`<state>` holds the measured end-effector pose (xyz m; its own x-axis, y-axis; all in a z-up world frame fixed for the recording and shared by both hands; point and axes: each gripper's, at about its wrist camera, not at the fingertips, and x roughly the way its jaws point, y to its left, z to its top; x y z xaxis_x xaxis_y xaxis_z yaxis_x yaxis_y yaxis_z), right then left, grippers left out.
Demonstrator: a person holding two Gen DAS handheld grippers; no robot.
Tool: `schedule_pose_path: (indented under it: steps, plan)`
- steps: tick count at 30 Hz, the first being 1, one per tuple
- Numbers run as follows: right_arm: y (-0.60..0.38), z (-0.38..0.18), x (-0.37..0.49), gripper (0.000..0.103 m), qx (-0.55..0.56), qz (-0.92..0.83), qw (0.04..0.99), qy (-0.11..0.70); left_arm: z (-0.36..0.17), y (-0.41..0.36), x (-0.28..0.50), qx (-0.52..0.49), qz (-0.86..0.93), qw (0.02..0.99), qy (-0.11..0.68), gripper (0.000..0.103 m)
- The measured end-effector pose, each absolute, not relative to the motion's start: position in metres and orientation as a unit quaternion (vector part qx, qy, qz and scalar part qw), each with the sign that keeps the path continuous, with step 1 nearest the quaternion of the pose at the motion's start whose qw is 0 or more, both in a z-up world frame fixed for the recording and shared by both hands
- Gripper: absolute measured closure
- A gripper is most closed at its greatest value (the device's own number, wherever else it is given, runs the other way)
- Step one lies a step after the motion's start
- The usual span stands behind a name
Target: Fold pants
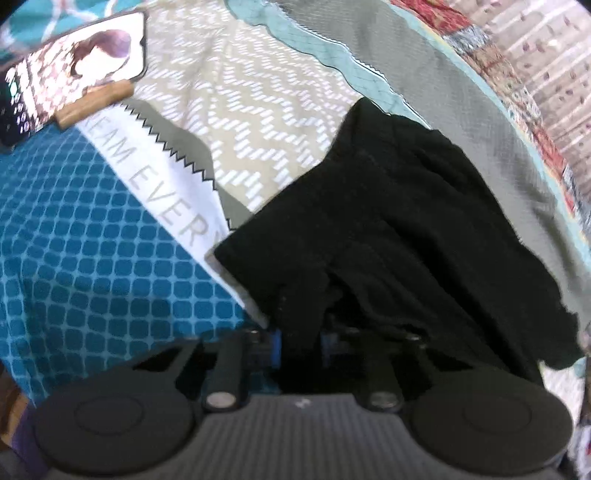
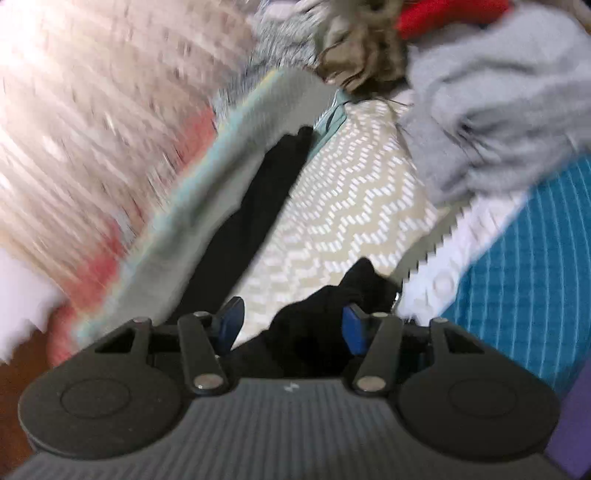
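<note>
Black pants [image 1: 388, 221] lie crumpled across a patchwork quilt [image 1: 251, 110], and their near edge runs down into my left gripper [image 1: 300, 339]. That gripper's blue pads sit close together with black cloth pinched between them, so it is shut on the pants. In the right wrist view, which is blurred, a long strip of the pants [image 2: 258, 206] stretches away along a grey band of the quilt. A bunch of the same cloth [image 2: 343, 291] sits between the blue pads [image 2: 231, 325] of my right gripper [image 2: 293, 326]. These stand well apart and do not press on the cloth.
A phone [image 1: 85, 62] leans on a wooden stand at the far left. A grey garment pile [image 2: 480, 122], a brown furry thing [image 2: 362, 55] and something red [image 2: 443, 14] lie at the far end. A teal grid patch [image 1: 92, 266] and a lettered white strip [image 1: 159, 177] flank the pants.
</note>
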<state>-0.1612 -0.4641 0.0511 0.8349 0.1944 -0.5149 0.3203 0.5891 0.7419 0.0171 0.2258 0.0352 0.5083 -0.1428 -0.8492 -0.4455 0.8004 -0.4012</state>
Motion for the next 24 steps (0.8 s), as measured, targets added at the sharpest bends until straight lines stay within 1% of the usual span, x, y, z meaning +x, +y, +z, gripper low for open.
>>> schedule_pose_path:
  steps: [2, 4, 8, 10, 11, 13, 16, 20, 21, 22, 23, 24]
  plan:
    - [-0.461, 0.048, -0.183, 0.045, 0.461, -0.041, 0.847, 0.261, 0.038, 0.229, 0.015, -0.313, 0.092, 0.812, 0.485, 0.093]
    - [-0.469, 0.043, -0.201, 0.043, 0.509, -0.041, 0.831, 0.221, 0.043, 0.232, 0.012, -0.32, 0.09, 0.81, 0.483, 0.094]
    - [-0.507, 0.035, -0.219, 0.043, 0.619, -0.044, 0.771, 0.147, 0.064, 0.248, 0.007, -0.343, 0.092, 0.817, 0.454, 0.094]
    - [-0.518, 0.041, -0.223, 0.043, 0.632, -0.05, 0.764, 0.123, 0.074, 0.26, 0.0, -0.356, 0.095, 0.821, 0.437, 0.094]
    - [-0.518, 0.047, -0.222, 0.043, 0.615, -0.057, 0.775, 0.134, 0.078, 0.263, -0.003, -0.358, 0.097, 0.822, 0.432, 0.094]
    - [-0.506, 0.054, -0.219, 0.043, 0.564, -0.08, 0.8, 0.189, 0.083, 0.267, -0.008, -0.352, 0.103, 0.827, 0.427, 0.094]
    - [-0.479, 0.044, -0.221, 0.043, 0.504, -0.099, 0.817, 0.263, 0.083, 0.27, -0.012, -0.355, 0.105, 0.824, 0.428, 0.094]
    - [-0.457, 0.005, -0.22, 0.043, 0.505, -0.105, 0.799, 0.309, 0.08, 0.264, -0.01, -0.351, 0.105, 0.821, 0.438, 0.094]
    - [-0.452, -0.003, -0.213, 0.046, 0.498, -0.107, 0.795, 0.329, 0.081, 0.261, -0.009, -0.351, 0.105, 0.821, 0.438, 0.094]
    - [-0.447, -0.005, -0.207, 0.052, 0.484, -0.11, 0.799, 0.338, 0.081, 0.26, -0.009, -0.352, 0.104, 0.821, 0.437, 0.094]
    - [-0.445, -0.002, -0.202, 0.083, 0.476, -0.119, 0.802, 0.341, 0.082, 0.261, -0.01, -0.354, 0.103, 0.822, 0.435, 0.094]
    - [-0.449, 0.003, -0.197, 0.094, 0.487, -0.115, 0.796, 0.341, 0.083, 0.261, -0.011, -0.356, 0.101, 0.822, 0.433, 0.094]
